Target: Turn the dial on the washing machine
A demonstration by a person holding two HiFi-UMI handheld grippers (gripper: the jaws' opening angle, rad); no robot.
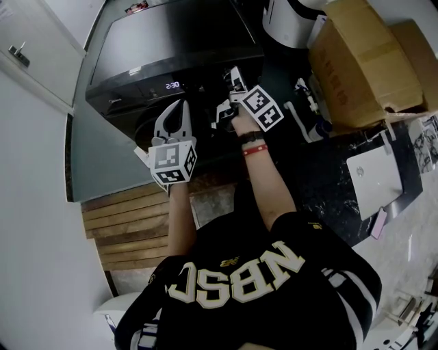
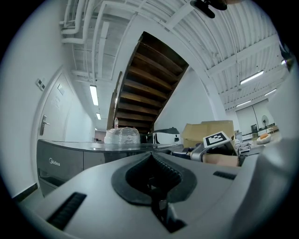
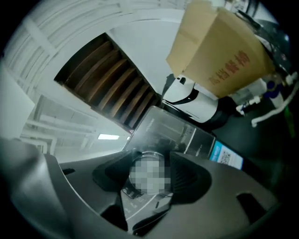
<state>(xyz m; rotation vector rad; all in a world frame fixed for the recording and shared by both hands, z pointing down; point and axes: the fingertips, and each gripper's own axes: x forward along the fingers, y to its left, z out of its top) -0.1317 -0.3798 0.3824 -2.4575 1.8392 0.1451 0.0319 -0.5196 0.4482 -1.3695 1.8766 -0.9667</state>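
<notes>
The dark washing machine [image 1: 171,48] stands in front of me, its display [image 1: 172,85] lit. My right gripper [image 1: 230,81] reaches onto the control panel and covers the dial in the head view. In the right gripper view the round silver dial [image 3: 146,155] sits between the two jaws of my right gripper [image 3: 147,179], which are shut on it, just above the panel face [image 3: 140,207]. My left gripper [image 1: 181,104] is held in front of the machine, left of the right one, touching nothing. Its jaws [image 2: 157,193] meet with nothing between them.
Cardboard boxes [image 1: 363,68] and a white appliance [image 1: 287,20] stand right of the machine. A white laptop [image 1: 375,179] lies on the dark floor at right. Wooden steps [image 1: 126,225] are at lower left, a white door [image 1: 34,41] at far left. A plastic-wrapped bundle [image 2: 121,135] rests on the machine's top.
</notes>
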